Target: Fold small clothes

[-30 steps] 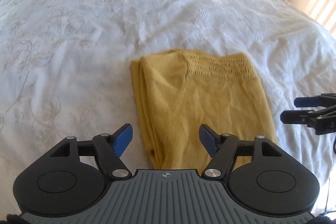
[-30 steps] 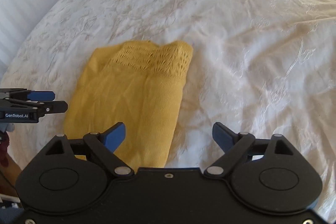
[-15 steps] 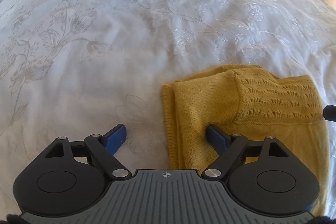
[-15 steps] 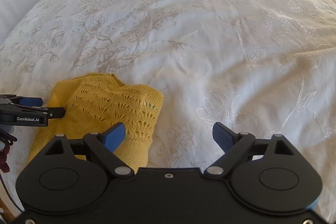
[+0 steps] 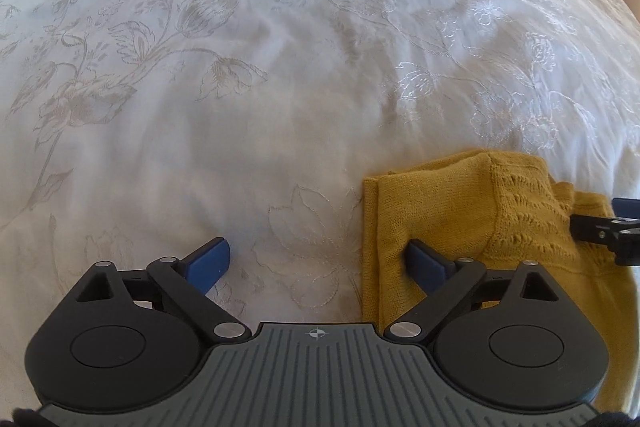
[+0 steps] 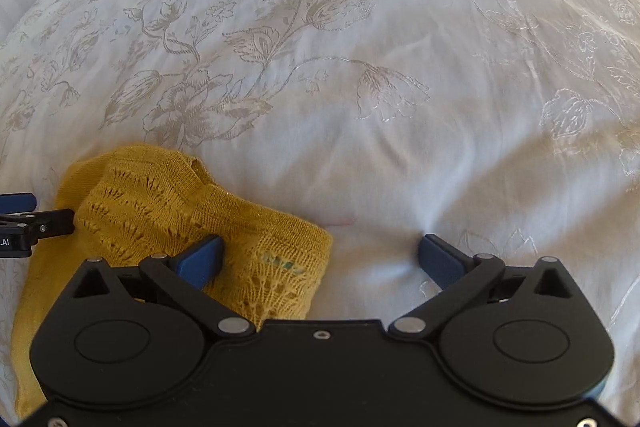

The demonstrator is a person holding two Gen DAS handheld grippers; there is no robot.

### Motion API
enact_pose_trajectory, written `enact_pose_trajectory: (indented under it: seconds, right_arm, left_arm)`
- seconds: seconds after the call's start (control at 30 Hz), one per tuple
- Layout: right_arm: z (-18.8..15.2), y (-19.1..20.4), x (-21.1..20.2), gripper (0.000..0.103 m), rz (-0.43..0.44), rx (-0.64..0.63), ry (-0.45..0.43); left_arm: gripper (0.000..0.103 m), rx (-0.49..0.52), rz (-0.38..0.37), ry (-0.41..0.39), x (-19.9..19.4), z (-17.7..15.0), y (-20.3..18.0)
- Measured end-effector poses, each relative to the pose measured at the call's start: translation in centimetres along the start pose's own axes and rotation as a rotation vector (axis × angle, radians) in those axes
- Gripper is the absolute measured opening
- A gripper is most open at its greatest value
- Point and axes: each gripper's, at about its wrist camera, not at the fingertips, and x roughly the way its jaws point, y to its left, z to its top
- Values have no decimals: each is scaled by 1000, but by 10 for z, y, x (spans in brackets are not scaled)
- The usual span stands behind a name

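Right, I have the mustard-yellow knitted garment lying already folded into a narrow stack on the white bedspread with pale embroidered flowers, its lacy openwork band at the far end. I've brought both tools low to that far end, one at each corner, and I judge this to be the set-up for taking the two corners and carrying them back toward me for the last fold.

My left gripper has its blue pads spread wide: the right-hand pad presses into the knit just inside the garment's left folded edge, while the other pad sits on bare bedspread, so the edge lies between them. My right gripper mirrors this, fingers equally spread, its left pad resting on the openwork band and its other pad on the sheet beyond the garment's right corner. Neither tool is pinching anything yet.

I've straddled the edges this way so that closing should gather all layers at once rather than only the top one. The risk, as I judge it, is the loose knit slipping or the bedspread being caught in the pinch as well
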Motion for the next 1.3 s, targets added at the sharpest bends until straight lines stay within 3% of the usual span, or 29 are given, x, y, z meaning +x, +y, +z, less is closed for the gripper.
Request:
enact_pose_trajectory:
  seconds: [0.1,0.23,0.37,0.47,0.53,0.6,0.67,0.77,0.9,1.13,1.3]
  right_arm:
    - [0,-3,0,103,13,12,-3]
    - [-2,-4,-1,103,22,17,-18]
    - [-2,-4,-1,103,24,23,-19]
    - [-1,-5,-2,103,30,25,-17]
    - [-1,-7,-4,103,38,27,-18]
    - [-1,-9,-9,103,40,30,-24]
    - [-1,-11,-17,102,45,45,-40]
    - [-3,-18,-36,102,61,94,-94]
    - [-15,-24,-69,102,74,146,-171]
    - [-38,-16,-115,102,112,145,-235]
    - [-56,3,-148,102,115,57,-279]
  left_arm:
    - [92,-4,4,-51,-15,3,-2]
    - [92,29,-80,-127,-44,7,-17]
    - [93,115,-126,-116,-41,6,-42]
    - [93,153,-85,-86,-18,6,-52]
    - [96,120,-57,-44,1,6,-44]
    - [103,22,-70,-22,10,9,-29]
    - [102,-70,-52,-30,4,12,-16]
    - [102,-127,-19,-57,-13,14,-1]
    - [102,-153,-56,-93,-46,12,14]
    - [102,-69,-95,-209,-122,-10,-5]
    - [102,-1,-63,-276,-170,-32,-31]
